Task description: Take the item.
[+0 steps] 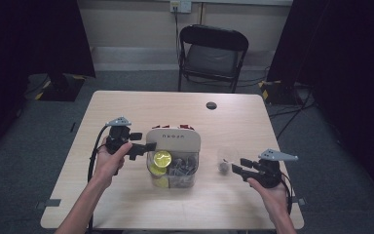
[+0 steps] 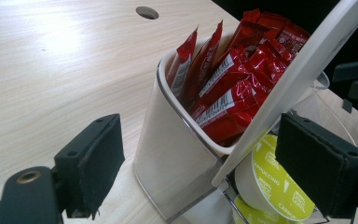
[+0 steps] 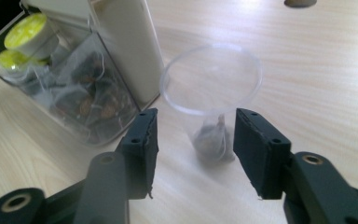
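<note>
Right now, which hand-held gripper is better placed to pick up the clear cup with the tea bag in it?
The right hand-held gripper. Its open jaws already flank the clear cup, just short of it. The left hand-held gripper sits at the organizer, with the organizer between it and the cup.

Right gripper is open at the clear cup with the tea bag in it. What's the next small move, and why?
Probably ease the right gripper back from the clear cup. Its fingers stand apart on either side of the cup without pressing it, and the tea bag already lies at the bottom, so that drop looks done. The left gripper is open at the organiser.
</note>
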Motion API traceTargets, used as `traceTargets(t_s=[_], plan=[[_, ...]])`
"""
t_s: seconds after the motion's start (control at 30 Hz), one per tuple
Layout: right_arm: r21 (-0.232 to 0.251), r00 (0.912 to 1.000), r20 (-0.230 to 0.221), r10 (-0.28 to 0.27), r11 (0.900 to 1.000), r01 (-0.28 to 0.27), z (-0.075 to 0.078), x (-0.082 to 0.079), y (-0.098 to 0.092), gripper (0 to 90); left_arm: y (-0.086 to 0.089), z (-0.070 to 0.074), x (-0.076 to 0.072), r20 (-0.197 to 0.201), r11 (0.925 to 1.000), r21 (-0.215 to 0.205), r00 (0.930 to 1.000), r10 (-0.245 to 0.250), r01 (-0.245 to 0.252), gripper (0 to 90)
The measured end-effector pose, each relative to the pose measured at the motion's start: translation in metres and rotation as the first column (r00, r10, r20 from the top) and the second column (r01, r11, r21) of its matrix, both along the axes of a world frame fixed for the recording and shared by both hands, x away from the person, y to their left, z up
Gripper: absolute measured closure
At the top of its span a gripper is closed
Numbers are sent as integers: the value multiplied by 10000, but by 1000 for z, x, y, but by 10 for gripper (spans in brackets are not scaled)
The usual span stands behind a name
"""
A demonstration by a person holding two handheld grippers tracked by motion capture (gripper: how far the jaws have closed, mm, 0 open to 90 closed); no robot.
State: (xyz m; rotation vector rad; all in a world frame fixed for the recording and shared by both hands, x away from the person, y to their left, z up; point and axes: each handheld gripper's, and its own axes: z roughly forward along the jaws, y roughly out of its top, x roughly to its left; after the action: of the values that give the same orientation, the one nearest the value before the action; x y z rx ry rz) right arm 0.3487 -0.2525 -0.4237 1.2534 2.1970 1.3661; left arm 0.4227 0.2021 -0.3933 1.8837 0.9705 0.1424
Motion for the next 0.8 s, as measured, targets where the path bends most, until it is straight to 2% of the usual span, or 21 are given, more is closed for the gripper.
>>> traceTargets(t_s=[0.33,0.47,0.57,0.73,0.8], plan=[[-650,9990,-381,-245,9976,220,-20,-12,1,353,1,0,0,27,10000,-49,10000,-2,3,151],[-935,9978,-532,-396,9950,345,-30,-10,-1,289,3,1,-1,22,10000,10,10000,60,-60,152],[-1245,9965,-577,-611,9908,535,-38,-7,-2,237,5,1,-1,22,9999,-114,10000,62,-62,153],[-1680,9918,-944,-858,9834,691,-54,-2,-3,170,9,2,-1,0,9996,-257,9999,101,-101,153],[-1795,9903,-1060,-894,9813,694,-57,-1,-2,165,11,3,-1,17,9998,-185,10000,78,-77,154]])
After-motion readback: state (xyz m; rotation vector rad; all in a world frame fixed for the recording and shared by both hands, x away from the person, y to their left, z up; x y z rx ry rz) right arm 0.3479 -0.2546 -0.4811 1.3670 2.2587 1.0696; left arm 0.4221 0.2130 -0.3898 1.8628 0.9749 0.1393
